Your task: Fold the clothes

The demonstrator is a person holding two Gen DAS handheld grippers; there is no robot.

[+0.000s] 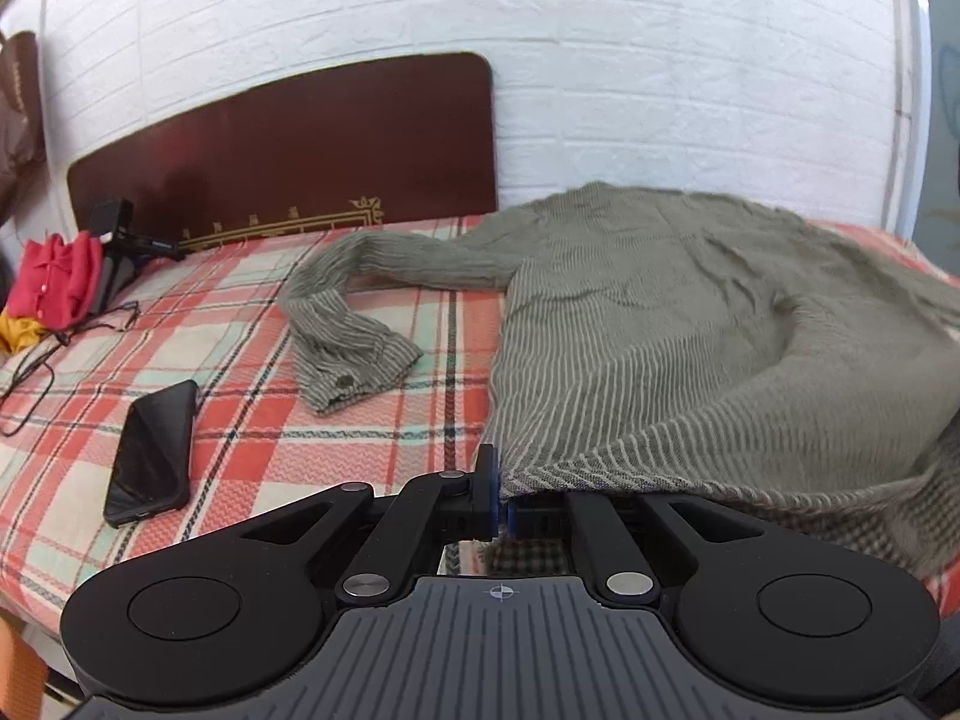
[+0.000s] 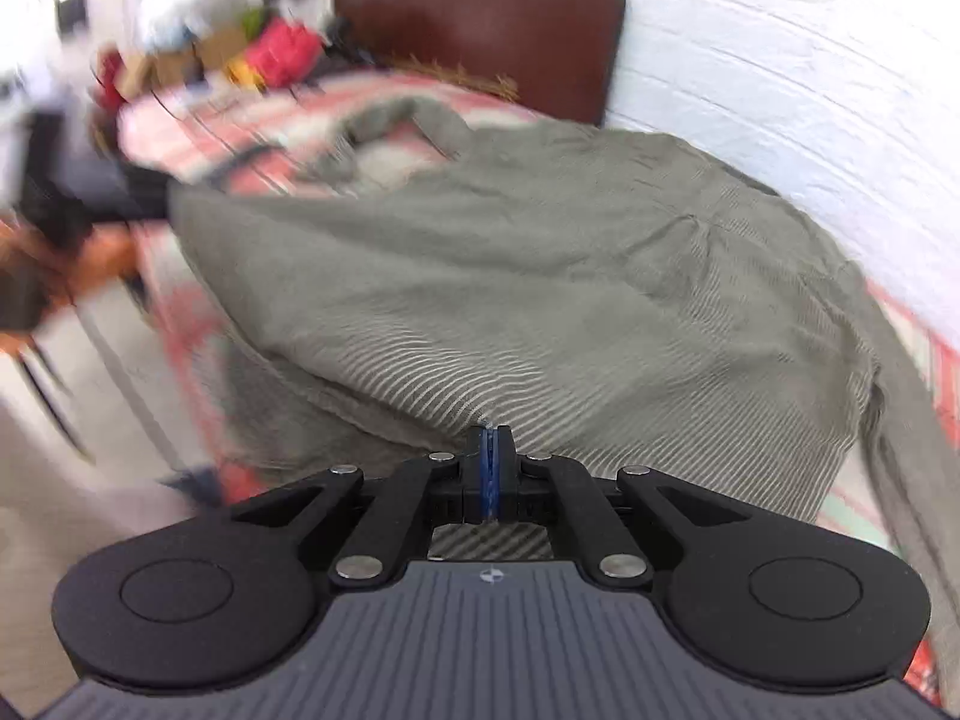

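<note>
Plaid bedspread [image 1: 252, 360] under rumpled grey-green striped shirt [image 1: 660, 324], both hand-held grippers clamped on its hem.

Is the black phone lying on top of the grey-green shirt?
No. The phone lies on the bare plaid bedsheet, apart from the shirt.

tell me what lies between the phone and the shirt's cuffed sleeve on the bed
Nothing: only bare plaid bedsheet separates the phone from the sleeve, seen in the left wrist view.
</note>
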